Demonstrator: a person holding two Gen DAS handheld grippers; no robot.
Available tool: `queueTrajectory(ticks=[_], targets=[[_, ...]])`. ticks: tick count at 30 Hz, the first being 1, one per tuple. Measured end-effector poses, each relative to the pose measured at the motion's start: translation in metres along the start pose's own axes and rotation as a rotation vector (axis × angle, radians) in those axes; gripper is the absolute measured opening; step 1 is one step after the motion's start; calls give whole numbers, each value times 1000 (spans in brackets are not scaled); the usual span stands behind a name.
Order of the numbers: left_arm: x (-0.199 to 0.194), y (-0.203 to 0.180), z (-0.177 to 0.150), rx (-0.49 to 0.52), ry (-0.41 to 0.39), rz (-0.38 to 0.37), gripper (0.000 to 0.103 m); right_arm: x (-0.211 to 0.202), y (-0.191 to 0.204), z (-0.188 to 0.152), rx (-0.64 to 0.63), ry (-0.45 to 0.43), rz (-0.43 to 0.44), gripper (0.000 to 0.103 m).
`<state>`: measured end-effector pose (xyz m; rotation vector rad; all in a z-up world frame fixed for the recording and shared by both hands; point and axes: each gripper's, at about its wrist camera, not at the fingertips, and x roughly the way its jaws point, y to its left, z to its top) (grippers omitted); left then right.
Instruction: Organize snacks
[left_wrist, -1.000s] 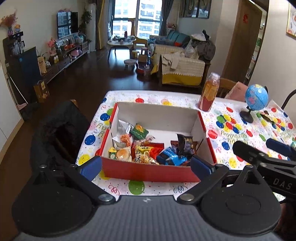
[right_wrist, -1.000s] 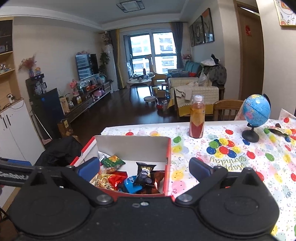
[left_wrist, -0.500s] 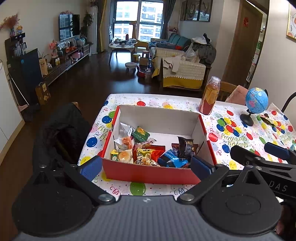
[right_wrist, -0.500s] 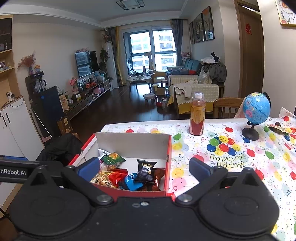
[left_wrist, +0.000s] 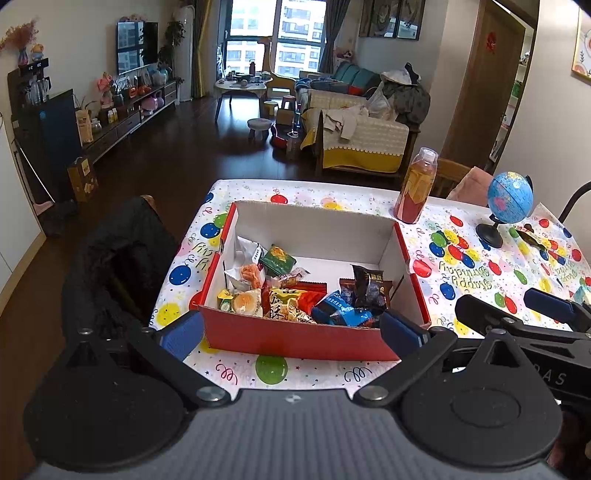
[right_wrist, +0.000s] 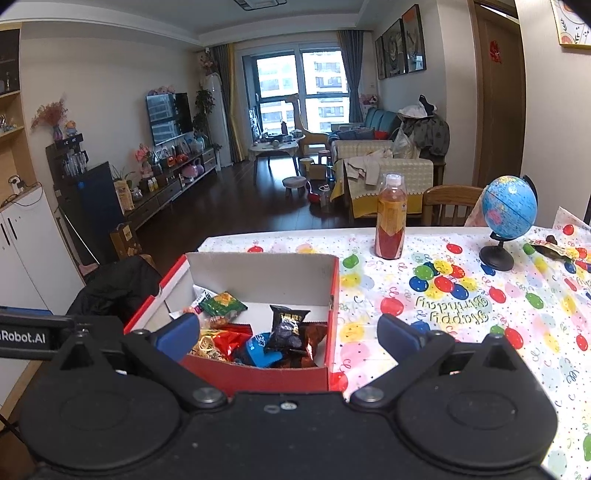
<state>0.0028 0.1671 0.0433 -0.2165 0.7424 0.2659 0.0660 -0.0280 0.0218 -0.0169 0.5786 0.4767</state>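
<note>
1. Your left tongs (left_wrist: 291, 330) are spread wide and hold nothing; they hang at the near edge of the counter (left_wrist: 476, 273), blue pads flanking the near wall of the red box (left_wrist: 295, 341) in view.
2. Your right tongs (right_wrist: 288, 332) are also wide apart and empty, just right of the left ones; from the left wrist camera you see them side-on at the right edge (left_wrist: 517, 314).
3. The red box, white inside, sits on the counter's left part, open on top; in the right wrist view (right_wrist: 258, 374) its right wall falls between your pads.
4. The snacks (left_wrist: 295, 295) lie piled in the near half of the box; the far half shows bare white floor.
5. Green packet (left_wrist: 277, 258) sits toward the back left, beside a white wrapper (left_wrist: 249, 251).
6. Black packet (left_wrist: 367, 286) stands at the right side, leaning on a brown one; blue packet (left_wrist: 341, 308) lies just in front of it.
7. Red and yellow packs (left_wrist: 291, 299) fill the middle; a round yellow snack (left_wrist: 245, 301) is at the near left corner.
8. One more dark snack packet (right_wrist: 552, 249) lies on the counter far right, well apart from the box, near the globe (right_wrist: 508, 205).
9. Orange drink bottle (right_wrist: 390, 218) stands upright at the far counter edge, between box and globe.
10. A black jacket (left_wrist: 122, 258) hangs over a chair left of the counter.
</note>
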Motion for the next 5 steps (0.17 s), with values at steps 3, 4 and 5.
queueTrajectory(ticks=[3, 4, 5], targets=[[0, 0, -1, -2, 6, 0, 102, 0, 0, 0, 1, 1, 0, 103], [0, 1, -1, -3, 7, -1, 102, -1, 0, 0, 1, 1, 0, 103], [0, 0, -1, -2, 7, -1, 102, 0, 0, 0, 1, 0, 0, 103]])
